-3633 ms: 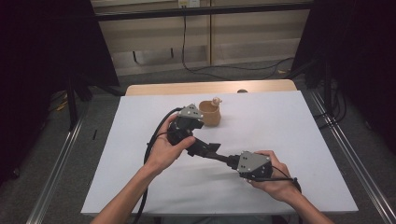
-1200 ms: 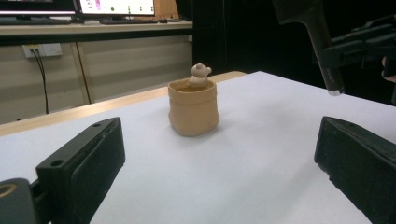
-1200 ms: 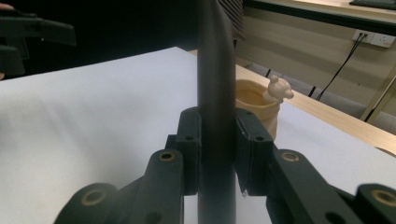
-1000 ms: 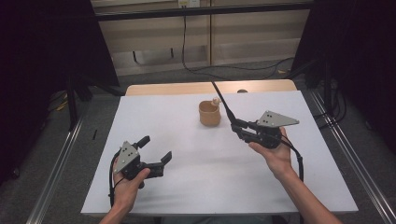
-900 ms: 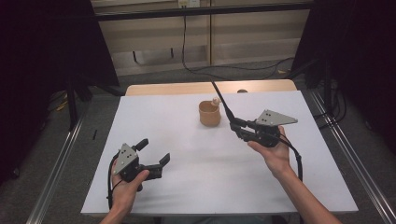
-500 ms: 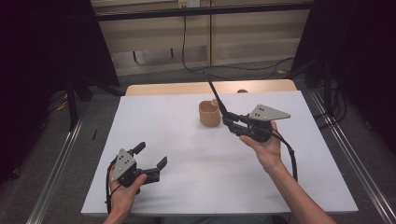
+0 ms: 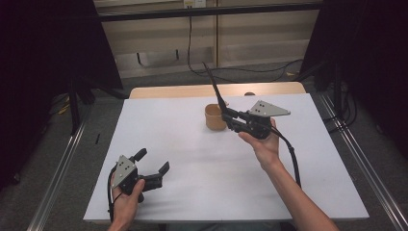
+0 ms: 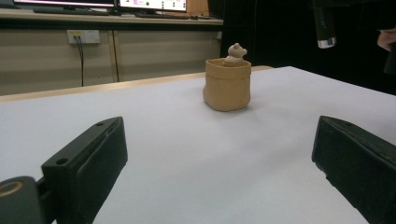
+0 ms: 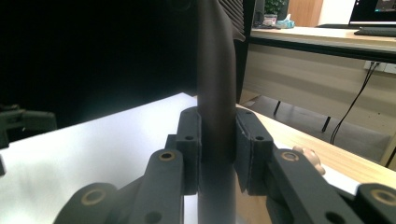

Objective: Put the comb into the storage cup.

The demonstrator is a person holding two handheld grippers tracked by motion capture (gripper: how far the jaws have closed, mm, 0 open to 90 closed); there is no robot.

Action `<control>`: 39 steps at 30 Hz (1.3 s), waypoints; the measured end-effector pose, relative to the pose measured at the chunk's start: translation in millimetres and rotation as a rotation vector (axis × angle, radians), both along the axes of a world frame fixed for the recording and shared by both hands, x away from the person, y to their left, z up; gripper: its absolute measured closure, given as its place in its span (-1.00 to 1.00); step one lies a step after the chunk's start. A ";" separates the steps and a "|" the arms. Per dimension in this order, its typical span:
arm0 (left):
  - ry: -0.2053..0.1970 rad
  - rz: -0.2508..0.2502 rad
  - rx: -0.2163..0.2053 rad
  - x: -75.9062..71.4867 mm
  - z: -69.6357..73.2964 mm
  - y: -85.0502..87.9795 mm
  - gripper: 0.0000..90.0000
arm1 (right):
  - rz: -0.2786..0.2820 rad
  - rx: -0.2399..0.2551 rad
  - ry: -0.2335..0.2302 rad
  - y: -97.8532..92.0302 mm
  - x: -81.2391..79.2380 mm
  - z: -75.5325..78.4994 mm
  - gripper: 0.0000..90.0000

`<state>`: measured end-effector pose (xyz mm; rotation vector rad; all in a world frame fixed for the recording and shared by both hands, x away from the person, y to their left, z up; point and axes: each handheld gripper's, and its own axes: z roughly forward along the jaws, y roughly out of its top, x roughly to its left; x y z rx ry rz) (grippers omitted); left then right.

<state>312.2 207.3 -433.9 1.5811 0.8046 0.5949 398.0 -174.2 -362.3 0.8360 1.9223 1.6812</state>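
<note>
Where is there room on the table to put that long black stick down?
The white table is bare between the left gripper and the small tan pouch, and along its left side. It is crowded only around the pouch, where the right gripper holds the stick.

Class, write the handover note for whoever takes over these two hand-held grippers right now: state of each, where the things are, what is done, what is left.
Right hand-held gripper: shut on a long dark stick-like tool, held up at a slant beside the pot.
Left hand-held gripper: open, holding nothing, low over the near left of the white table.
Tan pot: upright at the far middle of the table, with a small bear-like figure poking out of its top.
Done: the tool is gripped and lifted.
Left: probably bring the tool to the pot; its lower end is hidden behind the gripper, so check for contact first.
</note>
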 end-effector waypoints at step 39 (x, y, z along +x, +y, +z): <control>-0.015 -0.030 -0.002 -0.5 -2.0 0.1 -0.93 | -0.077 0.060 -0.018 18.6 65.0 3.1 0.62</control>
